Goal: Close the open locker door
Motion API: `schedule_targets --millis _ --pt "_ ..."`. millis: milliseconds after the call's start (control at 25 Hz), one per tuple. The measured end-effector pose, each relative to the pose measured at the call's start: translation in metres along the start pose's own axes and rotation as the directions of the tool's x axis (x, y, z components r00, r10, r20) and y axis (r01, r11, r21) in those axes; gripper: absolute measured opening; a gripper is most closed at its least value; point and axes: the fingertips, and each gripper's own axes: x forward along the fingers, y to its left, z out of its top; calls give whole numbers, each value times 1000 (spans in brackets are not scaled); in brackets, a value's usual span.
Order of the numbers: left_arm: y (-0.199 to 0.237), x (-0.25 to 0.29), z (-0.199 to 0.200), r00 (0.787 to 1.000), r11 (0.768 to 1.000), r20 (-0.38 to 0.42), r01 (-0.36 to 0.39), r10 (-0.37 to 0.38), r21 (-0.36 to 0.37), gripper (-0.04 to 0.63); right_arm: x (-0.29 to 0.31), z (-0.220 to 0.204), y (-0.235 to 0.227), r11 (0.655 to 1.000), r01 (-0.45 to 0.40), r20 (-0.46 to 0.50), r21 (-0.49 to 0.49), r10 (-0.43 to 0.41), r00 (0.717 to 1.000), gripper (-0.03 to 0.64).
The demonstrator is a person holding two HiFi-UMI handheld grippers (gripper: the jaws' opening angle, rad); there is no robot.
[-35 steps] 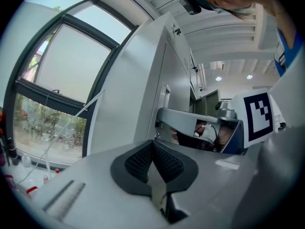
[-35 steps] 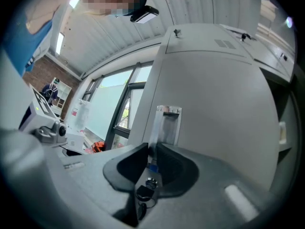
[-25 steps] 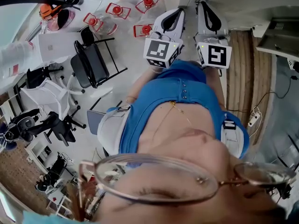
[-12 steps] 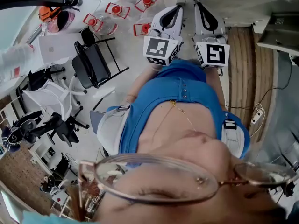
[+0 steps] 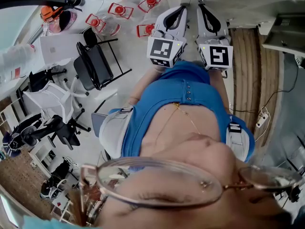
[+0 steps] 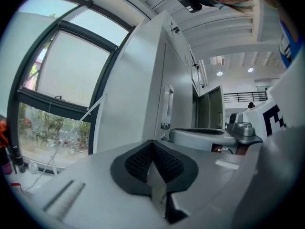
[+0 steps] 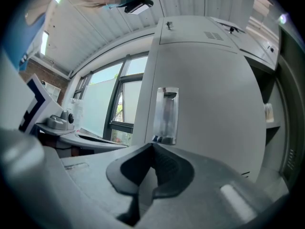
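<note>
**Both grippers shut and empty in front of the locker**

The person holds the left gripper (image 5: 175, 14) and the right gripper (image 5: 207, 11) side by side in front of the chest, close together and pointing away from the body. Each has its jaws pressed together with nothing between them. The grey locker door (image 7: 200, 104) stands ahead of the right gripper, untouched. Its upright metal handle (image 7: 166, 114) shows just above the jaw tips. To the door's right, the locker (image 7: 279, 123) is open, with a shelf inside.
</note>
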Motion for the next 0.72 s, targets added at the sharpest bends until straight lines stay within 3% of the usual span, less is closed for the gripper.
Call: schedule_targets --millis 720 --pt "-4 -3 1 1000 1000 5 4 -4 3 0 -4 3 8 1000 -25 -3 -10 25 1000 2"
